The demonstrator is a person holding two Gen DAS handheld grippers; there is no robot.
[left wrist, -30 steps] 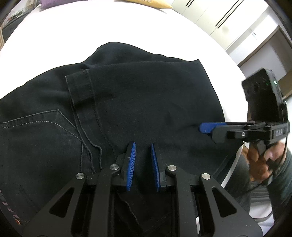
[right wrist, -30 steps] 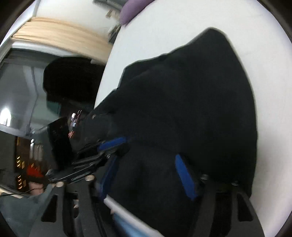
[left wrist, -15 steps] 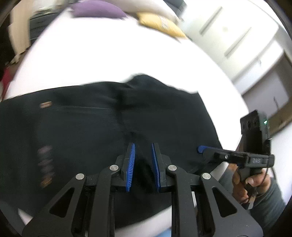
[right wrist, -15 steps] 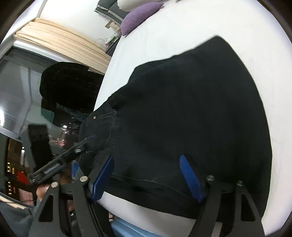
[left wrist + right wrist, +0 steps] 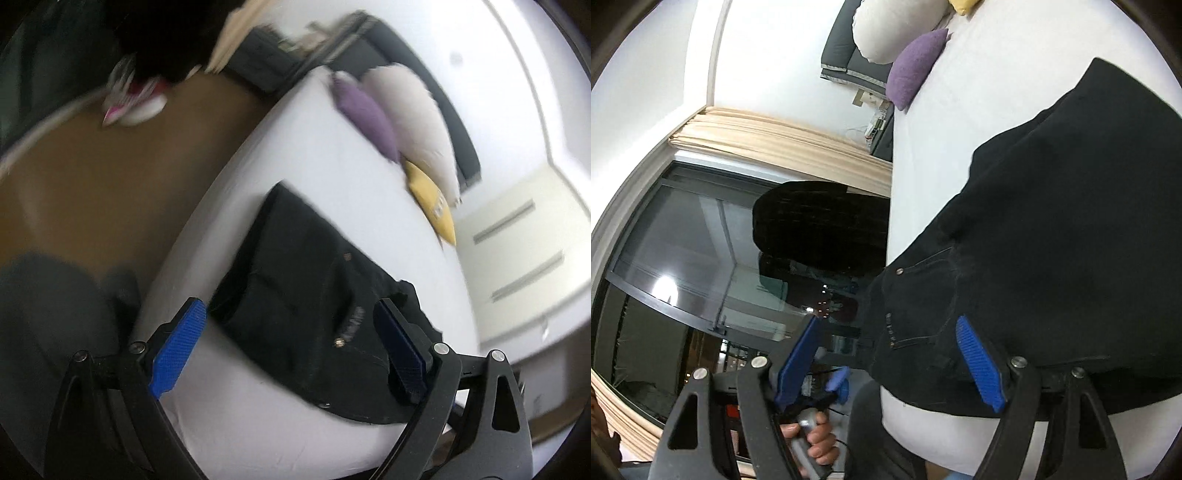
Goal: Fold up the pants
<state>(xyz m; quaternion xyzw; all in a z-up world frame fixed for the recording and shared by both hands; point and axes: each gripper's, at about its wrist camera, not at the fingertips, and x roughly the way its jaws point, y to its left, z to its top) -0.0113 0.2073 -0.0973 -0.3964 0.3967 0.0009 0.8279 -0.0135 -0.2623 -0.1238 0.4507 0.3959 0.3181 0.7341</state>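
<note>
The black pants (image 5: 314, 291) lie folded in a compact pile on the white bed (image 5: 303, 155), near its front edge. In the right wrist view the pants (image 5: 1071, 240) fill the right side, pocket rivets showing. My left gripper (image 5: 288, 347) is open and empty, raised above the pile's near edge. My right gripper (image 5: 890, 365) is open and empty, held over the bed's edge beside the pants. The left gripper also shows in the right wrist view (image 5: 838, 384), held in a hand below.
Purple (image 5: 365, 110), white (image 5: 410, 114) and yellow (image 5: 432, 199) pillows lie at the head of the bed. Brown floor (image 5: 110, 177) lies left of the bed. A window (image 5: 683, 258) with beige curtains (image 5: 783, 136) is beyond the bed.
My left gripper let go of the pants, opened wide and pulled back and up, swinging left. My right gripper also drew back from the pants, staying open.
</note>
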